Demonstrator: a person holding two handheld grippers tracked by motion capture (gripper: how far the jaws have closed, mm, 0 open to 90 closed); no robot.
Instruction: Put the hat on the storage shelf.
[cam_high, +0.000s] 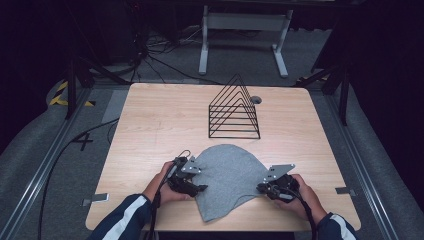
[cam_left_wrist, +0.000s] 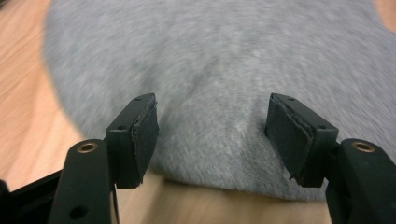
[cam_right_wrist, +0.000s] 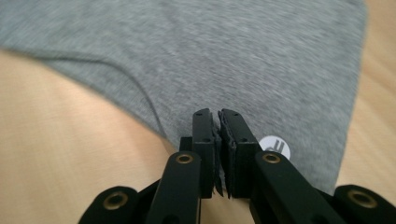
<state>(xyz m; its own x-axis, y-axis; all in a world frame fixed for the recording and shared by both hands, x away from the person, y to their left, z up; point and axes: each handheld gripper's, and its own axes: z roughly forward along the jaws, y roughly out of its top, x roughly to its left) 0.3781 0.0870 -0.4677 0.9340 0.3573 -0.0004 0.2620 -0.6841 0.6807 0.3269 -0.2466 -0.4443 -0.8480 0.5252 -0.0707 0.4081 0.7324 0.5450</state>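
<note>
A grey cloth (cam_high: 227, 175) lies flat on the near half of the wooden table (cam_high: 160, 115). My left gripper (cam_high: 200, 189) is at the cloth's left edge. In the left gripper view it (cam_left_wrist: 212, 126) is open, its jaws wide apart just above the cloth (cam_left_wrist: 210, 60), with nothing between them. My right gripper (cam_high: 261, 188) is at the cloth's right edge. In the right gripper view it (cam_right_wrist: 218, 116) is shut, pads pressed together low over the cloth (cam_right_wrist: 233, 56); no fabric shows between them. A small white round tag (cam_right_wrist: 274, 147) sits on the cloth beside the jaws.
A black wire rack (cam_high: 235, 110) of triangular dividers stands behind the cloth, right of the table's middle. A small round hole (cam_high: 256, 99) lies in the tabletop behind it. Bare wood stretches to the left and far right. Cables and a white frame are on the floor beyond.
</note>
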